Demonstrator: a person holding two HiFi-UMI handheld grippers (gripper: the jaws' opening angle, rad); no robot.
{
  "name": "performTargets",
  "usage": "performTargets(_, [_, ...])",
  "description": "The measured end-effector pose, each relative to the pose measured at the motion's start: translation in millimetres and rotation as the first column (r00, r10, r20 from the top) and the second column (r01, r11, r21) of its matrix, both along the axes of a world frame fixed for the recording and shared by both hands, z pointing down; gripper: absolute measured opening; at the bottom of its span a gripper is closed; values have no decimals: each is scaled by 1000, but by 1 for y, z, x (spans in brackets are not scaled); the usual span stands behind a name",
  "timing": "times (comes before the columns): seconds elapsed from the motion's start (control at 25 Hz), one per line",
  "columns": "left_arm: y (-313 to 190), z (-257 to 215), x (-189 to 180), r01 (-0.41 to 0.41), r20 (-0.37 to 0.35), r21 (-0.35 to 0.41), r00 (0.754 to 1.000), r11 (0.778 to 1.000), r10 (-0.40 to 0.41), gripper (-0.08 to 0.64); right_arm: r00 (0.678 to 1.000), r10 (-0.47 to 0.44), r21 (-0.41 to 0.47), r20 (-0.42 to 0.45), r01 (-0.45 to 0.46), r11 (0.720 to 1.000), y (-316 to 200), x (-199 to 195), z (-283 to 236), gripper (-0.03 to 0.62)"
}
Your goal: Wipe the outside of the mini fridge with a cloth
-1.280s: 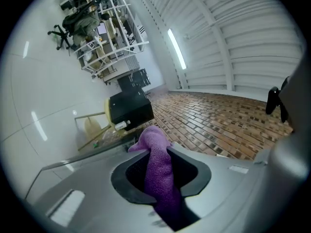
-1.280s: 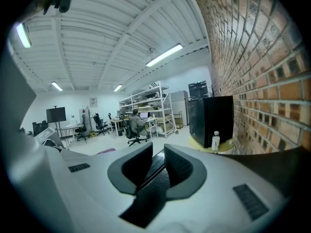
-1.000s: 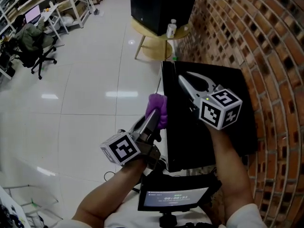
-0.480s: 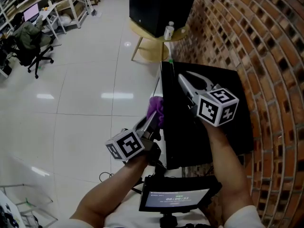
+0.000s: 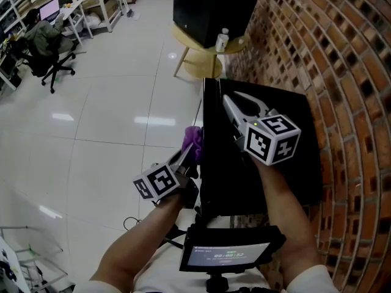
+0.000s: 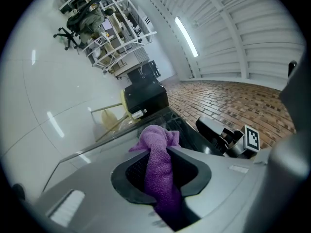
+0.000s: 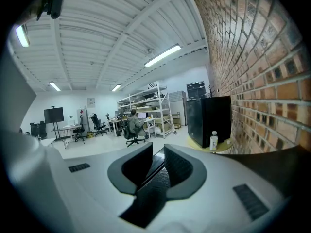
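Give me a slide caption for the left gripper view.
Left tongs clamp a purple cloth beside the black mini fridge; right tongs hover over its top.

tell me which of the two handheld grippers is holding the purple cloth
The left gripper: its jaws pinch the purple terry cloth. The right gripper has empty jaws over the black mini fridge.
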State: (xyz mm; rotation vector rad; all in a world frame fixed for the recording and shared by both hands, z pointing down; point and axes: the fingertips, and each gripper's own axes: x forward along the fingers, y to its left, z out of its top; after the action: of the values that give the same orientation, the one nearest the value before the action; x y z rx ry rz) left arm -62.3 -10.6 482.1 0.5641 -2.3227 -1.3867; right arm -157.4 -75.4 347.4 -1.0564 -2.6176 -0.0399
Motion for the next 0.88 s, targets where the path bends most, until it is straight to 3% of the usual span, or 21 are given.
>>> performTargets(0.88, [1,117,2,-17,-144,-97,990,995,2,69,1000,-3,2,-2,3,1000,0,0,0,64])
